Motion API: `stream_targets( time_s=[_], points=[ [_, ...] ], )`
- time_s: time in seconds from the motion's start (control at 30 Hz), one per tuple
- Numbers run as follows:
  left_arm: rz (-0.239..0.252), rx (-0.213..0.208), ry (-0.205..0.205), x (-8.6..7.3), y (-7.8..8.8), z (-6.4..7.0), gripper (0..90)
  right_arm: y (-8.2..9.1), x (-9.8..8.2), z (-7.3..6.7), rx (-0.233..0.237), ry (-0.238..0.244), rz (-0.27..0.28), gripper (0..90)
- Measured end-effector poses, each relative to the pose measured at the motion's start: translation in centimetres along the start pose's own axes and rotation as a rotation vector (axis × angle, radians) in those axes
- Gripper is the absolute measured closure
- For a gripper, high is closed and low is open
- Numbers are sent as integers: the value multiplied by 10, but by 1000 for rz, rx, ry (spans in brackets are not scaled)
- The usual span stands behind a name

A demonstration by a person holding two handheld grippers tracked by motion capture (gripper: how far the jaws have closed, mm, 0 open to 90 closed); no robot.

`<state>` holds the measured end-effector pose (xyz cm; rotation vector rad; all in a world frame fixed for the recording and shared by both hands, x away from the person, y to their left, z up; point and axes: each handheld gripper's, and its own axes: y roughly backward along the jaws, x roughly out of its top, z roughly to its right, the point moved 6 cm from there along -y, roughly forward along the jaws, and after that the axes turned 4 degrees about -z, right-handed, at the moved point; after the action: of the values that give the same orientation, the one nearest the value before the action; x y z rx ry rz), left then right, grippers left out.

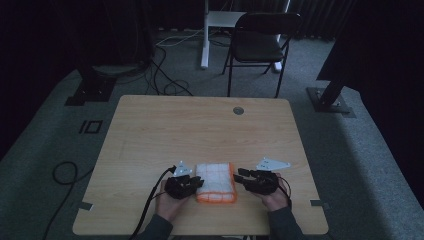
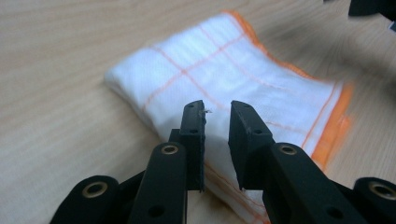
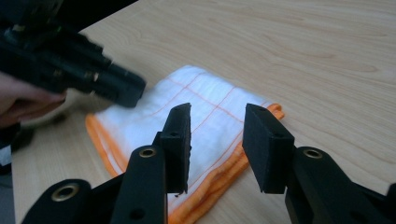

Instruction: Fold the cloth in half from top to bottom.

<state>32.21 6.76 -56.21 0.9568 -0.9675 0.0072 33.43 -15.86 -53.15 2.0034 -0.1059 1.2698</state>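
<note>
While the folded cloth is lying flat, both sets of tongs are flanking it.

Cloth: a white cloth with orange grid lines and an orange hem is sitting folded into a thick pad near the front edge of the bench, about midway between the two front corners.

Left tongs: the left tongs are reaching over the cloth's left edge. In the left gripper view the jaws are standing a narrow gap apart above the white folds, gripping nothing.

Right tongs: the right tongs are hovering just beside the cloth's right edge. In the right gripper view the jaws are standing wider apart over the hemmed side, also holding nothing.

Step in hand: judging by the poses, the person is lining up for a pinch on the cloth's side edges.

Doing it well: each pair is likely needing to come low enough for one jaw to slide under the chosen layers, since catching only the top ply could be pulling the stack apart.
</note>
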Motion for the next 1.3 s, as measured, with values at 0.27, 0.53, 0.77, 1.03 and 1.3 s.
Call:
stream_targets(
  time_s=[0.27,0.53,0.77,1.03,1.3],
  points=[
    [3,15,-1,-12,5,1,760,-3,2,8,-41,-8,5,601],
    [24,75,-3,-15,14,-18,730,-4,-2,17,-100,-8,-5,573],
    [61,159,-4,-19,19,-43,720,-5,-9,26,-124,-32,-14,556],
    [70,209,-5,-20,22,-56,701,-10,-16,32,-141,-50,-37,549],
    [86,248,-5,-20,26,-63,678,-16,-25,40,-154,-65,-64,549]
  ],
)
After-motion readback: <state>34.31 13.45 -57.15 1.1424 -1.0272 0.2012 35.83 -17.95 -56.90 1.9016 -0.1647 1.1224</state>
